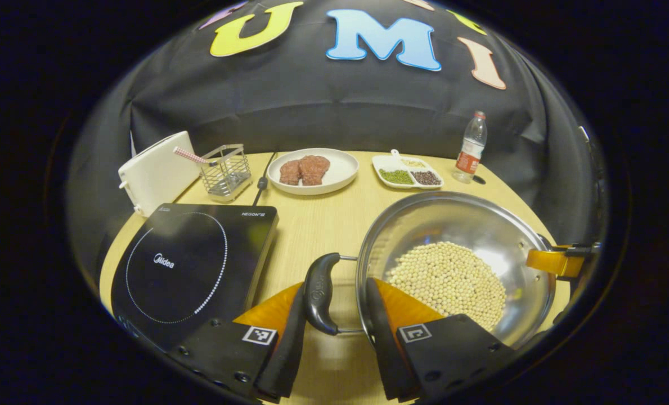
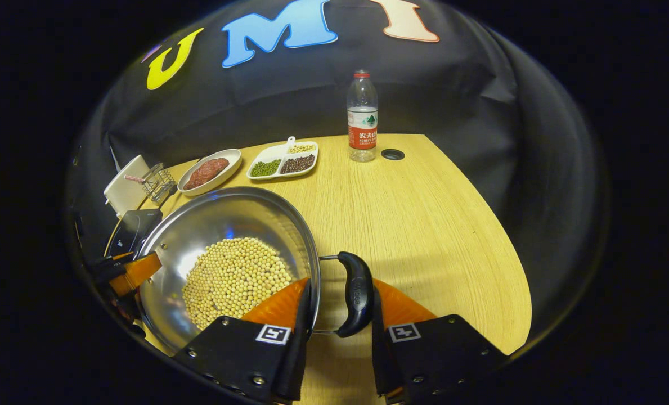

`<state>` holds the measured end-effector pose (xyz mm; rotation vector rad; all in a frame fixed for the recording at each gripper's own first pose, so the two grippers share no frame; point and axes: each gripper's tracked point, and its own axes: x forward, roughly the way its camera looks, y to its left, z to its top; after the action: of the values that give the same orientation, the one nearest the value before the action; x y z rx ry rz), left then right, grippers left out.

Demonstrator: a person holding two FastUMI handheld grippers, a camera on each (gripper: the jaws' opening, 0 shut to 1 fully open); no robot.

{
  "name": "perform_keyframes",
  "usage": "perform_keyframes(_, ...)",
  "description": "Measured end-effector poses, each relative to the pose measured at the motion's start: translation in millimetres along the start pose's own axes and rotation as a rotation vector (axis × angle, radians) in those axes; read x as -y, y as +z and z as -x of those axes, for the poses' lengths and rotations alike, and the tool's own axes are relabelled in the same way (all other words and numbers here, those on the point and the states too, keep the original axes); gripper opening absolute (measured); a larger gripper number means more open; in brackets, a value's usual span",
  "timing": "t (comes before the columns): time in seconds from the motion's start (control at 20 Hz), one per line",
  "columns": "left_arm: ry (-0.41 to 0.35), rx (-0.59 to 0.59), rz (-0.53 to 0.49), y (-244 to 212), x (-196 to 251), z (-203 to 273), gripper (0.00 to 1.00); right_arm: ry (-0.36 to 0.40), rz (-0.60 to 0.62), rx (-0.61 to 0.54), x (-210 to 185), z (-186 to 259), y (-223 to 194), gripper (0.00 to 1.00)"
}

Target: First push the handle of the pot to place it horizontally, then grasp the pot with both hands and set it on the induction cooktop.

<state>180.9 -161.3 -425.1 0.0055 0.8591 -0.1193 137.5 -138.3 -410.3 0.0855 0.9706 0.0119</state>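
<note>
2 tongs straddle the pot's [image 1: 458, 264] side handles, jaws apart; next, I judge: clamp both, lift toward the induction cooktop [image 1: 191, 267].

Left tongs [image 1: 334, 315] sit at 1 handle [image 1: 320, 292], right tongs [image 2: 340, 315] at the other [image 2: 357, 292].

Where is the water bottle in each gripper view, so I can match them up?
Left gripper view: the water bottle stands far back on the right, beside the divided dish.
Right gripper view: the water bottle stands at top centre, right of the divided dish.
Shared landmark: the pot of beans.

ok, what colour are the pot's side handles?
Black, on bare metal wire loops. The handle shows best in the right gripper view, beside the steel pot.
</note>
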Motion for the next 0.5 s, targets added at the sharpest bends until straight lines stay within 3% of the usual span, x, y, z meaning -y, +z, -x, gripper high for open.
perform_keyframes(0.15,0.006,0.029,0.000,8.2,1.4,14.3,0.60,0.002,0.012,0.019,2.6,9.3,6.1,0.48)
perform_keyframes(0.2,0.008,0.037,0.001,9.9,2.8,23.4,0.65,0.001,0.012,0.027,2.8,15.6,8.5,0.48)
perform_keyframes(0.25,0.010,0.042,0.004,12.1,0.9,30.8,0.60,0.000,0.009,0.030,1.4,22.3,10.4,0.48)
perform_keyframes(0.3,0.012,0.045,0.006,13.1,-2.7,36.8,0.64,0.000,0.005,0.027,-4.2,33.8,8.3,0.48)
perform_keyframes(0.5,0.009,0.070,-0.008,22.5,-22.8,62.2,0.60,-0.011,-0.015,0.034,-24.7,59.8,5.8,0.48)
